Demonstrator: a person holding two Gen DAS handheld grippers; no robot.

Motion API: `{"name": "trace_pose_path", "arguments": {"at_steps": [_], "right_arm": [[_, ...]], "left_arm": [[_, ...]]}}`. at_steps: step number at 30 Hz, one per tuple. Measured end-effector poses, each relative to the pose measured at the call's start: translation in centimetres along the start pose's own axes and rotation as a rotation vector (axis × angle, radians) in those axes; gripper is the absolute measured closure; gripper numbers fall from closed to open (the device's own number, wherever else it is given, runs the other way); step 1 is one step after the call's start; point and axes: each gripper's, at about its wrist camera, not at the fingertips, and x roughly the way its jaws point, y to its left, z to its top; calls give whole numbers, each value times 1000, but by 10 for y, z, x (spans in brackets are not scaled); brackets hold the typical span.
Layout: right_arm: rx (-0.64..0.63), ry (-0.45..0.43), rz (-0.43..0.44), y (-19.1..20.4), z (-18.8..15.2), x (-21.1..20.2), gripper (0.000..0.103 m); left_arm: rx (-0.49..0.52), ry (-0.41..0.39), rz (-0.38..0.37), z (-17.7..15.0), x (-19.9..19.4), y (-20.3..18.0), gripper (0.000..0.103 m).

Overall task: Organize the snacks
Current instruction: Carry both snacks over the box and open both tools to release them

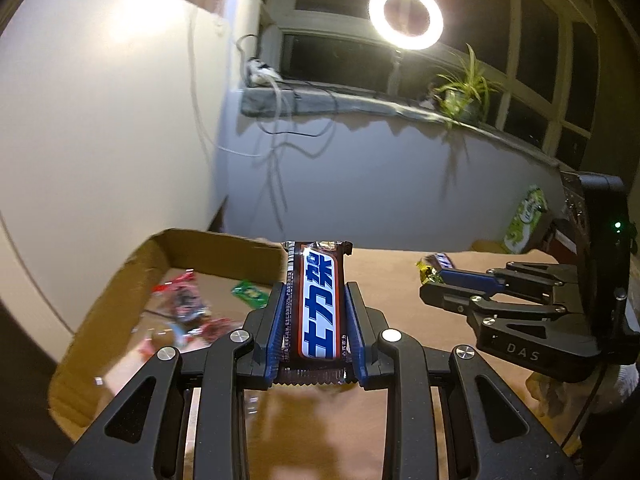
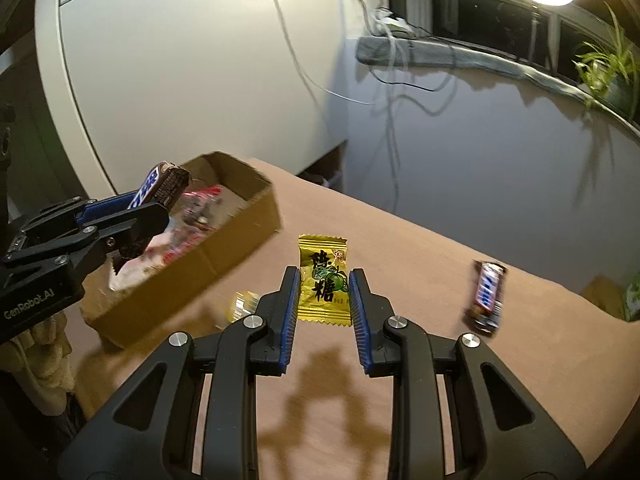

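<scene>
Up above the worktop [image 2: 400, 248], the left tongs [image 1: 316, 304] squeeze a brown chocolate bar [image 1: 316, 304] with blue letters. Beside them, the right tongs [image 2: 325, 284] pinch a yellow candy packet [image 2: 323, 280]. Nearby sits a cardboard box [image 2: 240, 232] holding red snacks. Another chocolate bar [image 2: 486, 296] lies on the worktop.

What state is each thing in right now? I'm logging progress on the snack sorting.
left gripper: shut on the chocolate bar, lifted.
right gripper: shut on the yellow candy, lifted.
cardboard box: open, holding red-wrapped snacks.
second chocolate bar: loose on the table, not in the box.
small yellow candy: loose on the table beside the box.
ring light: lit.
</scene>
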Motion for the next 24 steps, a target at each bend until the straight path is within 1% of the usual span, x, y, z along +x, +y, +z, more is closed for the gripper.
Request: {"name": "trace_pose_path", "arguments": {"at_steps": [9,18,24], "right_arm": [[-45,-2,74,50,20,22,77],[-65,9,130,83,26,37,77],[-80,14,165,103,30,46,77]], "left_arm": [[-54,-18,50,-9,-16,44,76],[-107,-21,91,-20,-28,80,77],[-132,-19,114,-28,-33,97,76]]}}
